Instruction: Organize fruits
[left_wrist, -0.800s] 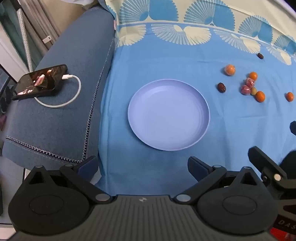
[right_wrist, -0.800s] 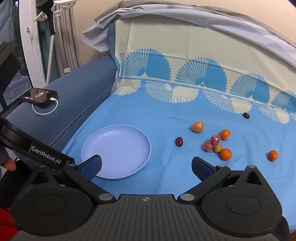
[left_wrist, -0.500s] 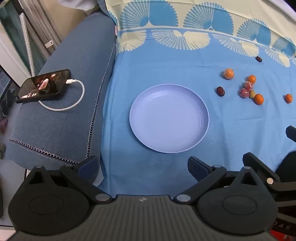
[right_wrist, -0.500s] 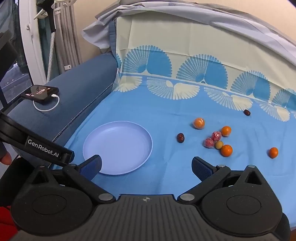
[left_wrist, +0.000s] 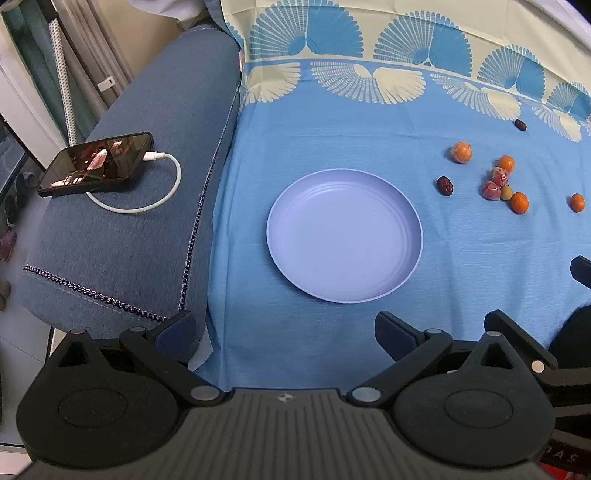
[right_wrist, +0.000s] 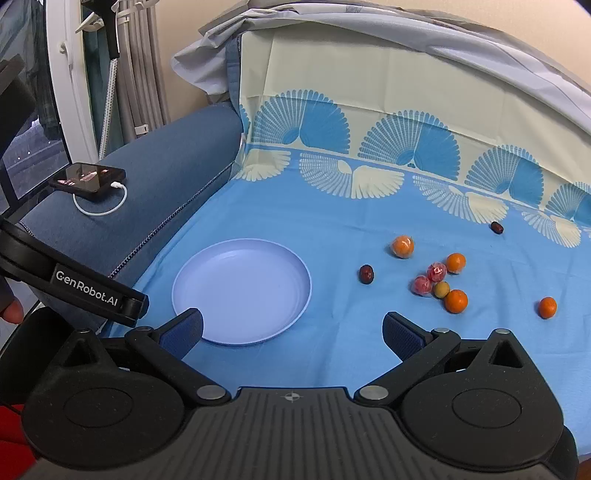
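Evidently nothing has been gathered yet: the lavender plate sits bare on the blue patterned sheet, and every fruit lies loose on the cloth to its right. This looks like the very start of the job, the approach before a first pick.

Nearest the plate is a dark reddish date, on its own. Beyond it comes a wrapped orange, then a tight cluster: two pink-wrapped fruits, a small yellow-green fruit touching them, and two small oranges close by. One more orange rests well apart to the right, and a second dark date lies far back near the fan pattern.

Both tools hang above the near edge of the sheet, clear of everything. The right gripper has its jaws spread wide with nothing between them; the left gripper is the same, splayed and empty, looking down over the plate.

My guess is the right one goes first, since the fruit lies on its side. It needs to travel forward and down over one piece, probably the lone date, and straddle it cleanly. The cluster will be fiddlier, because neighbours touch and may roll.

A phone on its white charging cable lies on the sofa arm, out of the way.
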